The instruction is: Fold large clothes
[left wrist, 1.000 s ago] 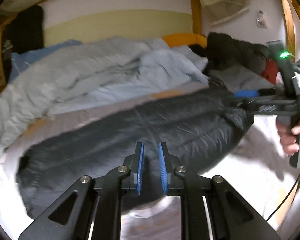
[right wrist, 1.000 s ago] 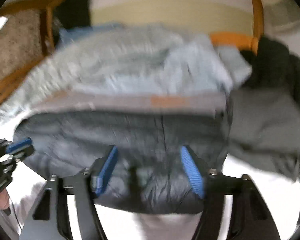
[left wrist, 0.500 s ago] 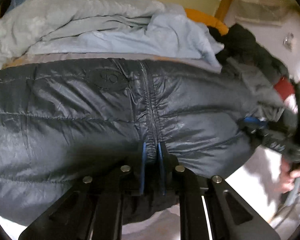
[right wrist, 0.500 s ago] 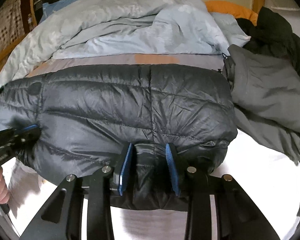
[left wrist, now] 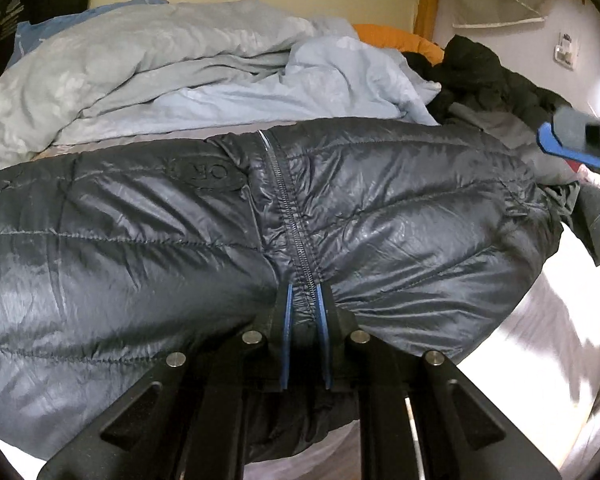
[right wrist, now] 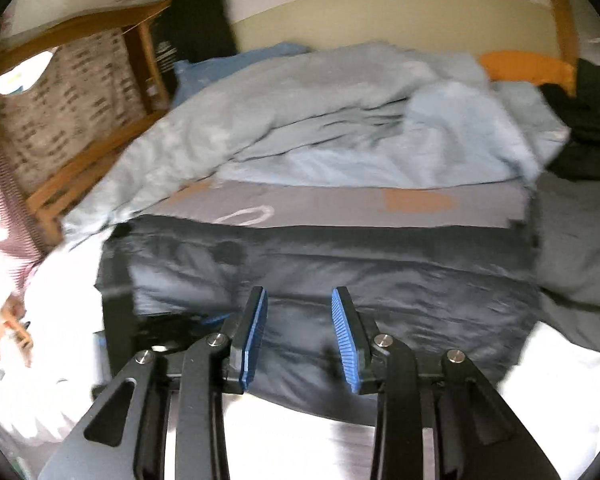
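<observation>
A dark puffy quilted jacket (left wrist: 400,220) lies spread across the bed with its zipper (left wrist: 288,200) running away from me. My left gripper (left wrist: 303,288) is shut on the jacket's near hem, pinching the fabric right at the zipper. My right gripper (right wrist: 300,292) hovers above the jacket (right wrist: 380,272), its blue pads (right wrist: 256,332) apart with nothing pressed between them. In the left wrist view one blue pad of the right gripper (left wrist: 552,146) floats over the jacket's far right corner.
A rumpled light blue duvet (left wrist: 180,72) is heaped behind the jacket. Dark clothes (left wrist: 480,76) and a grey garment (right wrist: 580,240) lie at the right. A wooden bed frame (right wrist: 80,180) stands at the left. White sheet (left wrist: 540,340) shows at the near right.
The left gripper came down and closed on the jacket's hem at the zipper, then held still. The right gripper pinched the near hem, then let go and rose above the jacket.
</observation>
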